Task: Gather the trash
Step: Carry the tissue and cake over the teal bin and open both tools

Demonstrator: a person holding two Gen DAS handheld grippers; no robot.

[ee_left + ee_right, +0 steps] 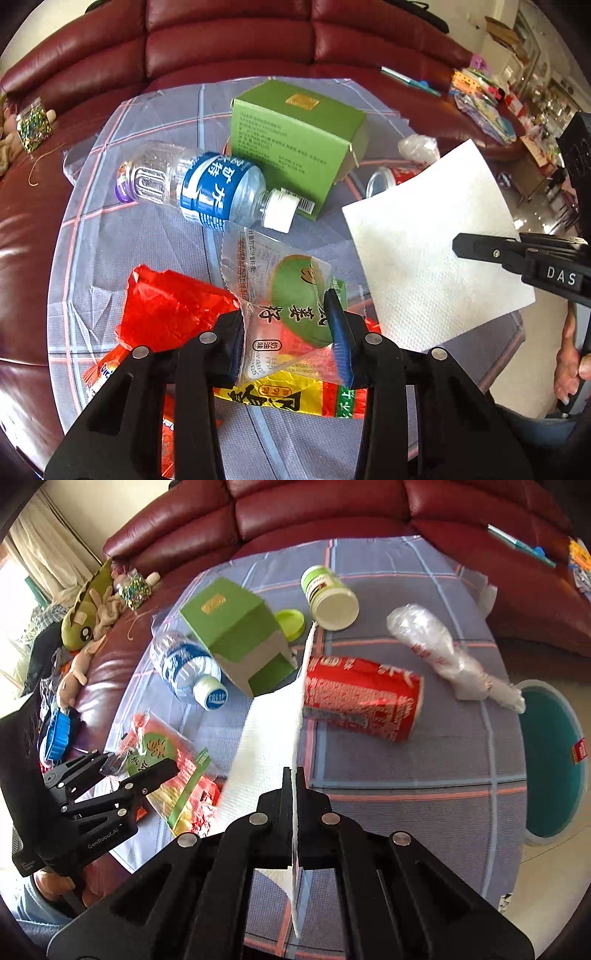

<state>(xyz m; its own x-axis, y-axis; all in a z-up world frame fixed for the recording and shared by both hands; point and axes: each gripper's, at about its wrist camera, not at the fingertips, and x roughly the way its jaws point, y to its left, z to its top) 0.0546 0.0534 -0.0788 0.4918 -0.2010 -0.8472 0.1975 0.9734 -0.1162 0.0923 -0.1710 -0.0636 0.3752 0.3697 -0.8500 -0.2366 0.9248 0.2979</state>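
Observation:
My left gripper (291,332) is shut on a clear snack wrapper (280,295) with a green print, held just above the checked cloth (147,251). My right gripper (294,786) is shut on a white paper towel (269,731) and holds it up on edge; the towel also shows in the left wrist view (424,240). Red and yellow wrappers (173,310) lie under the left gripper. A water bottle (192,184), a green box (291,140), a red can (362,698), a white jar (328,594) and a crumpled plastic bag (443,650) lie on the cloth.
A teal bin (546,760) stands on the floor to the right of the cloth. A dark red sofa (332,513) curves behind. Soft toys (88,609) and clutter lie on the sofa at the left. A green lid (291,622) lies by the box.

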